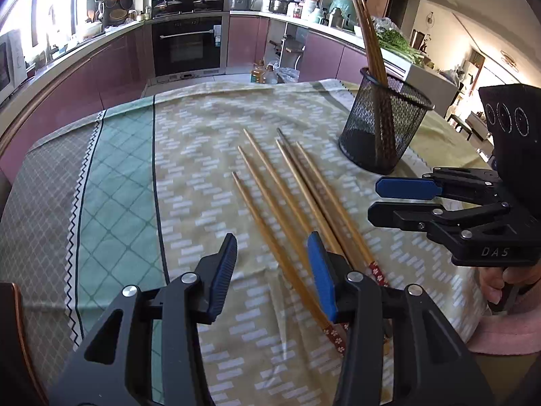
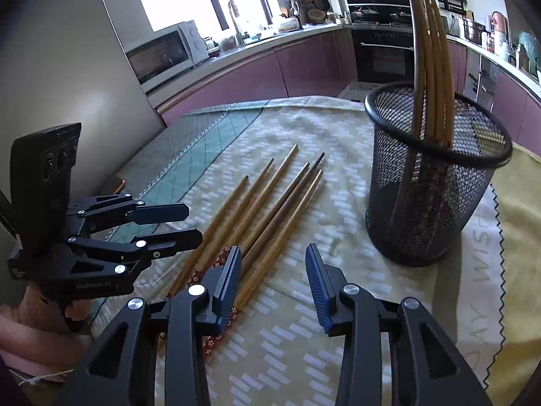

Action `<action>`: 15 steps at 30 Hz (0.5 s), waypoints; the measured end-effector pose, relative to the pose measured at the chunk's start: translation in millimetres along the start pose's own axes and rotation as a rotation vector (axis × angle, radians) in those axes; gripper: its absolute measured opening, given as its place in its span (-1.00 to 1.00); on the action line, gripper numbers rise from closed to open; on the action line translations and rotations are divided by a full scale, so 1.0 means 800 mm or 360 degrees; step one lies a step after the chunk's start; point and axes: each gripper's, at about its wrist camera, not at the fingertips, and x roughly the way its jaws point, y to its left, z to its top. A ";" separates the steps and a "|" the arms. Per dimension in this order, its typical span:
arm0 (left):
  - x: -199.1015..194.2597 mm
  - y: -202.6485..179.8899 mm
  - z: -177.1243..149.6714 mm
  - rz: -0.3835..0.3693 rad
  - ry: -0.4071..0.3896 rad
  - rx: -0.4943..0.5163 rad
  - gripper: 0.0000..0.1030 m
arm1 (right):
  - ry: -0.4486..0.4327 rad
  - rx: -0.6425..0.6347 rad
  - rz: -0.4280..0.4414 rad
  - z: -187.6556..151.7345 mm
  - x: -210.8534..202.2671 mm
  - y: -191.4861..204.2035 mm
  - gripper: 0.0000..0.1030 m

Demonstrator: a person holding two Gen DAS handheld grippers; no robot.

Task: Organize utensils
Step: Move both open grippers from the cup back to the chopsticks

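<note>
Bamboo chopsticks lie loose on the tablecloth, near the mesh cup; left gripper and right gripper hover part-open, empty; I'd straddle one stick mid-shaft, squarely, before closing.

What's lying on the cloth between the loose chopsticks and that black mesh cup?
Nothing: in the right wrist view, only bare patterned tablecloth separates the loose chopsticks from the mesh cup. The left wrist view shows the same gap.
</note>
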 end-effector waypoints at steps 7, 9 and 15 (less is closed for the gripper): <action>0.010 -0.004 -0.007 0.0006 0.0045 -0.0019 -0.30 | 0.0034 0.0002 -0.0042 -0.006 0.013 0.004 -0.27; 0.010 -0.003 -0.007 0.0012 0.0047 -0.0016 -0.32 | 0.0037 0.0000 -0.0041 -0.004 0.016 0.005 -0.27; 0.011 -0.003 -0.007 0.0020 0.0047 0.0001 -0.32 | 0.0043 -0.0022 -0.0073 -0.003 0.021 0.010 -0.27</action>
